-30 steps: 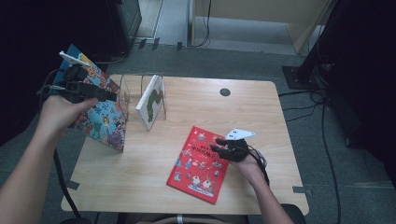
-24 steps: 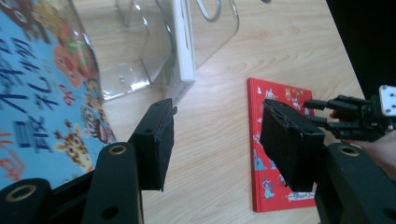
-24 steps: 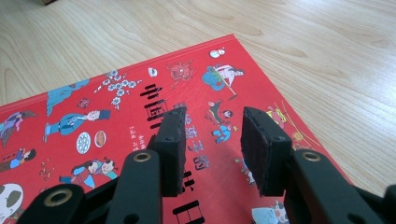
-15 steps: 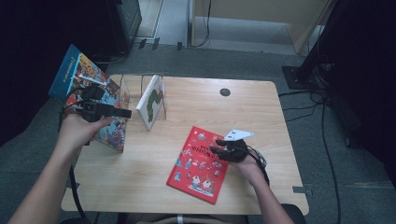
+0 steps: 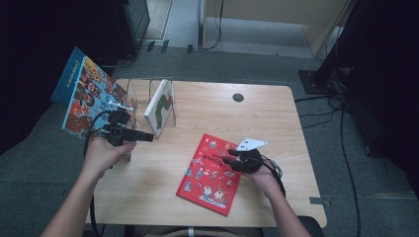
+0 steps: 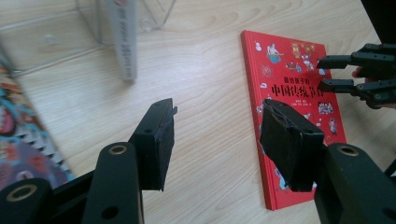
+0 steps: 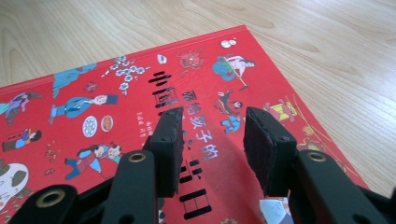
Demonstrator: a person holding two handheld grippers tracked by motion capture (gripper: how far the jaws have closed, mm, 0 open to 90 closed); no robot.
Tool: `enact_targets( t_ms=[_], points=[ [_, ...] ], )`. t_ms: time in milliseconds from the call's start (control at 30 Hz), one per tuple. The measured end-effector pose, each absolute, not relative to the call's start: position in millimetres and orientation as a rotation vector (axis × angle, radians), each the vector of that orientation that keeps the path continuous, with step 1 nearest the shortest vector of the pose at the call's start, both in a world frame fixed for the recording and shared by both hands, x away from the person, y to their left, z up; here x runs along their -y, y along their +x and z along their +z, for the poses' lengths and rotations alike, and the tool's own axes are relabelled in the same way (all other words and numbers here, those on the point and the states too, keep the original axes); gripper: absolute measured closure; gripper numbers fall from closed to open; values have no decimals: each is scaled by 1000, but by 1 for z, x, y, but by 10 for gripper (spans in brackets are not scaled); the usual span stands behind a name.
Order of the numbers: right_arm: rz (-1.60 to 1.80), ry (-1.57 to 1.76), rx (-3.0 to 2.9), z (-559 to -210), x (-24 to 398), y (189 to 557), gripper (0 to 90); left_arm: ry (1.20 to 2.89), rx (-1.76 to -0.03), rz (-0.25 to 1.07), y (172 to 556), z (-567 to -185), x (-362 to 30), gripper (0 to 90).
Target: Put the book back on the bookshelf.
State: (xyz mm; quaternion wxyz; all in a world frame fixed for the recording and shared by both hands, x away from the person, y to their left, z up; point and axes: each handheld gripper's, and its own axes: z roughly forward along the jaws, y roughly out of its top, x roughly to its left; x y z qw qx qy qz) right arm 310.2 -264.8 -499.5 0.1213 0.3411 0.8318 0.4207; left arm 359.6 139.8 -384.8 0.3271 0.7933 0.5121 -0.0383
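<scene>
On the wooden table (image 5: 267,113) I see the red picture book (image 5: 210,174) lying flat near the front edge, cover up. My right gripper (image 5: 232,160) hangs over its right-hand part with the jaws parted and nothing between them; in the right gripper view the pads (image 7: 169,149) hover above the cover without pinching it. Those jaws have just been opening a little.

My left gripper (image 5: 150,137) sits at the table's left side, jaws standing apart with only bare wood between them. Whether the colourful book (image 5: 89,96) behind that hand is held by anything, I cannot tell; it stands tilted beyond the left edge. Just beside the left gripper is a clear acrylic stand (image 5: 148,96) with a white-and-green book (image 5: 160,106) upright in it, between that gripper and the table's middle. A small dark round inset (image 5: 238,97) lies toward the far edge.

Since a second ago, the left hand has come down and nearer to the table, and the colourful book now shows higher and farther left. The right hand has kept its place.

Large black Chinese characters cross the red cover (image 6: 292,88); those in the left gripper view read 中国传统节日.
</scene>
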Motion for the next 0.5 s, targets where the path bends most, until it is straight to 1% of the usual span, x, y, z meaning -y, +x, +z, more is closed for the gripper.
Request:
enact_targets(
  t_ms=[233,500],
  points=[
    [1237,1004,-2439,-501,266,307,598,2093,-1303,-135,357,-408,-125,455],
    [1233,1023,-2431,-502,272,303,602,2124,-1267,-142,355,-434,-112,454]
  ],
)
